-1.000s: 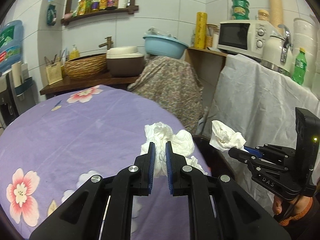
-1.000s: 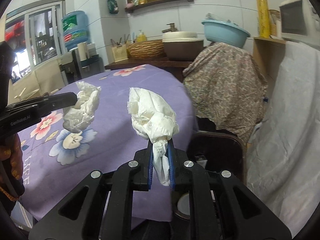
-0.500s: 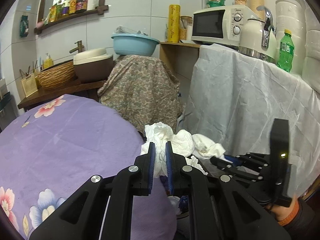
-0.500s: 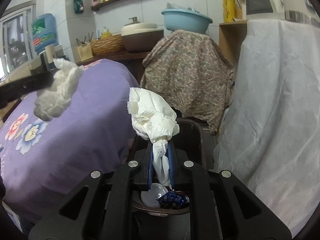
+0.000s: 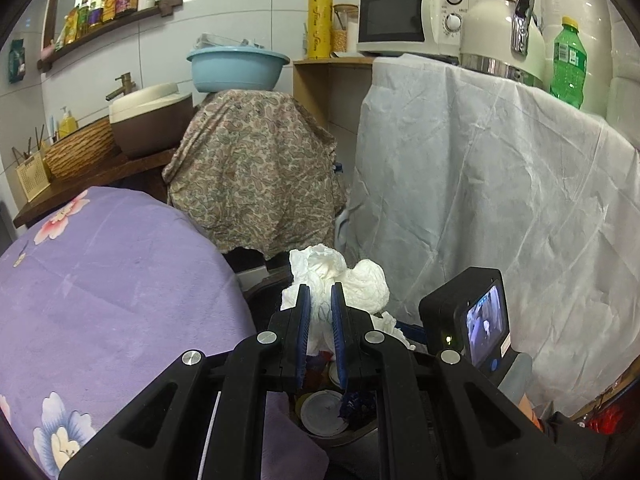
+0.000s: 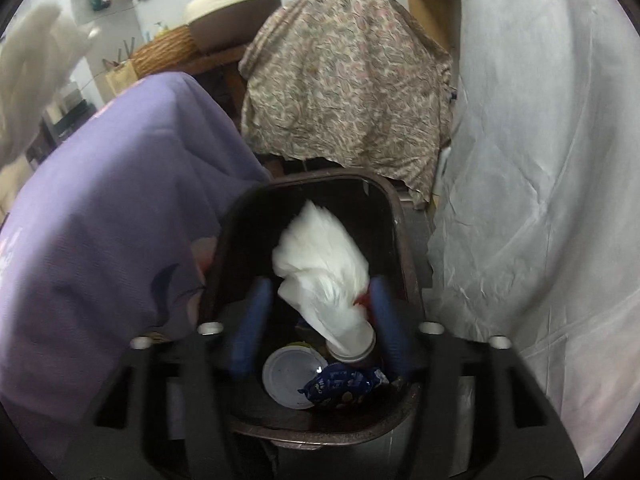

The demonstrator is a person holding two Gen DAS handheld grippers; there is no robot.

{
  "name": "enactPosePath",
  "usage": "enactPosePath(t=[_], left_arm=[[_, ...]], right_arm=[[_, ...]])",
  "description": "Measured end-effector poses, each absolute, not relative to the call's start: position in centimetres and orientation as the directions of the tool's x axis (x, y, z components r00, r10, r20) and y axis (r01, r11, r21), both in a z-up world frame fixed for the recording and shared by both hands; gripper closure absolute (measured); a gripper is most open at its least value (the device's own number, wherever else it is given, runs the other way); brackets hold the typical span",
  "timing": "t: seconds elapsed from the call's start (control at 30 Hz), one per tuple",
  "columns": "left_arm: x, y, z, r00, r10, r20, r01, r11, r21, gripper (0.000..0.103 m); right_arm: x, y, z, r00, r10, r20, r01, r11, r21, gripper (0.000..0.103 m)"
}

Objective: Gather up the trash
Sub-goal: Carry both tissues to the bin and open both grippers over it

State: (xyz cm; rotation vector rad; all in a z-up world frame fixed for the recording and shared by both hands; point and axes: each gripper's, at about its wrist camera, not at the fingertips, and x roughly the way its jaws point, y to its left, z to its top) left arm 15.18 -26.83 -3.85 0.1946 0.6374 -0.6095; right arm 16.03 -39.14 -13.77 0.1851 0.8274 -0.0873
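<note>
Right tool (image 6: 316,320) jaws just opening, tissue wad (image 6: 320,268) dropping into bin (image 6: 396,216); left tool (image 5: 320,312) clamps second wad (image 5: 340,276), undeposited.

A white microwave (image 5: 404,14) stands on a surface covered with a white sheet (image 5: 500,184), beside a green bottle (image 5: 568,64). A light blue basin (image 5: 236,68) sits on a paisley cloth (image 5: 256,176). A woven basket (image 5: 78,154) is near the brown sink bowl (image 5: 150,120). A purple flowered cloth (image 5: 108,292) covers the tabletop.
</note>
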Motion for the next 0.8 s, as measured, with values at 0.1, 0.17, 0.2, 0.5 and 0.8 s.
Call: enactPosePath(t=[0.1, 0.17, 0.2, 0.5, 0.8], left_arm=[[15.4, -27.7, -4.6, 0.622, -0.471, -0.626, 0.598, 0.801, -0.008, 0.091], [15.4, -28.3, -5.0, 0.613, -0.471, -0.634, 0.606, 0.795, -0.004, 0.091], [15.5, -28.8, -5.3, 0.608, -0.471, -0.640, 0.612, 0.791, -0.001, 0.091], [16.6, -31.2, -7.5, 0.566, -0.450, -0.690, 0.632, 0.775, 0.013, 0.091], [17.3, -31.4, -8.1, 0.566, -0.446, -0.694, 0.622, 0.783, 0.005, 0.048]], right_arm=[[15.6, -39.2, -14.0, 0.665, -0.008, -0.746, 0.152, 0.980, 0.125, 0.042], [14.9, -39.4, -13.7, 0.665, -0.022, -0.747, 0.160, 0.980, 0.114, 0.041], [14.6, -39.5, -13.6, 0.667, -0.029, -0.745, 0.165, 0.980, 0.109, 0.040], [10.3, -40.2, -11.8, 0.678, -0.078, -0.731, 0.202, 0.976, 0.083, 0.038], [7.5, -40.5, -10.9, 0.688, -0.115, -0.716, 0.235, 0.969, 0.070, 0.031]])
